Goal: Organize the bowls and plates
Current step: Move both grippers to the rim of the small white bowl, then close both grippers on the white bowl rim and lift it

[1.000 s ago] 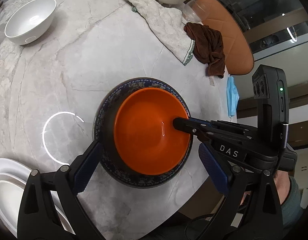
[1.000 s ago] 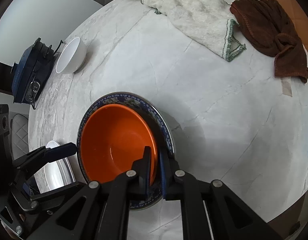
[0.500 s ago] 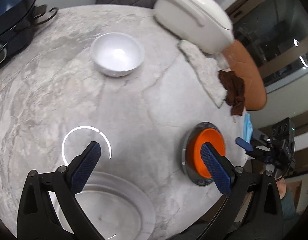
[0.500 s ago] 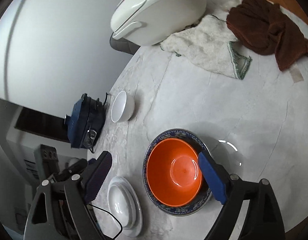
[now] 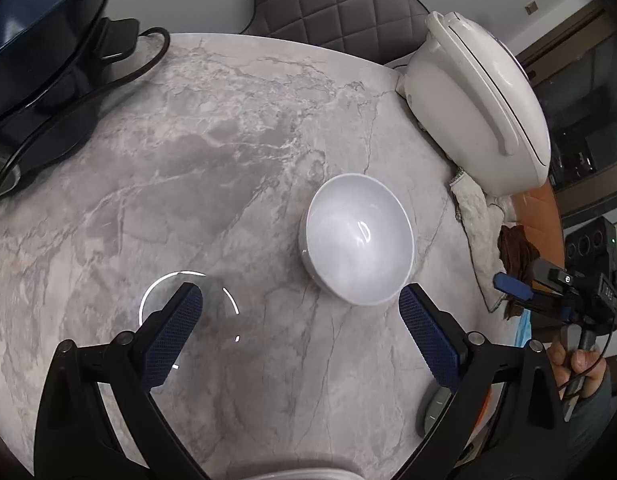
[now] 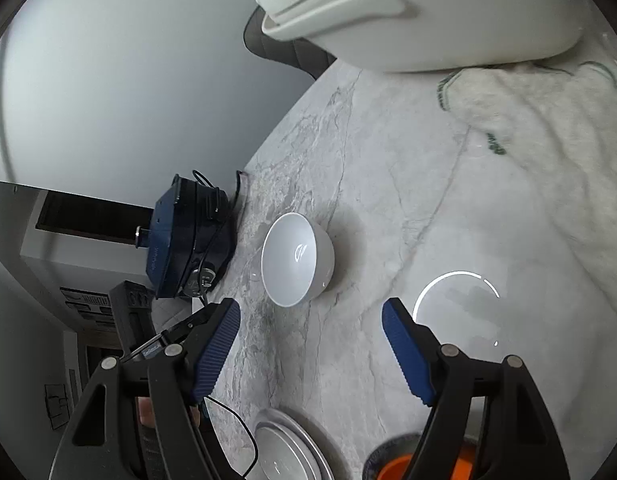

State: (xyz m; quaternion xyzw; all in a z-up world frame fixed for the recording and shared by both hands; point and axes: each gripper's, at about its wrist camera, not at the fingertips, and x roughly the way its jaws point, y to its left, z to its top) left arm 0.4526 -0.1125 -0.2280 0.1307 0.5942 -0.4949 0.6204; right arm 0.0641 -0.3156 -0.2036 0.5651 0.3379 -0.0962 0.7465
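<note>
Jaws of left gripper [image 5: 300, 330] wide apart, empty, over bare marble worktop [image 5: 212, 184]; white bowl [image 5: 356, 240] upright just beyond, nearer the right-hand finger. Jaws of right gripper [image 6: 310, 344] apart and closing, nothing between; same white bowl [image 6: 296, 265] ahead, near the left-hand finger. At the lower edge of the right wrist view: stacked white plates [image 6: 286, 446] and, beside them, orange bowl [image 6: 392, 468] nested in a dark patterned bowl, partly hidden behind a finger. Farther out: white cloth [image 6: 528, 120] and white rice cooker [image 6: 420, 8] at the far side; dark blue appliance [image 6: 180, 236] at the worktop edge; brown cloth [image 5: 516, 248] beyond the bowl
</note>
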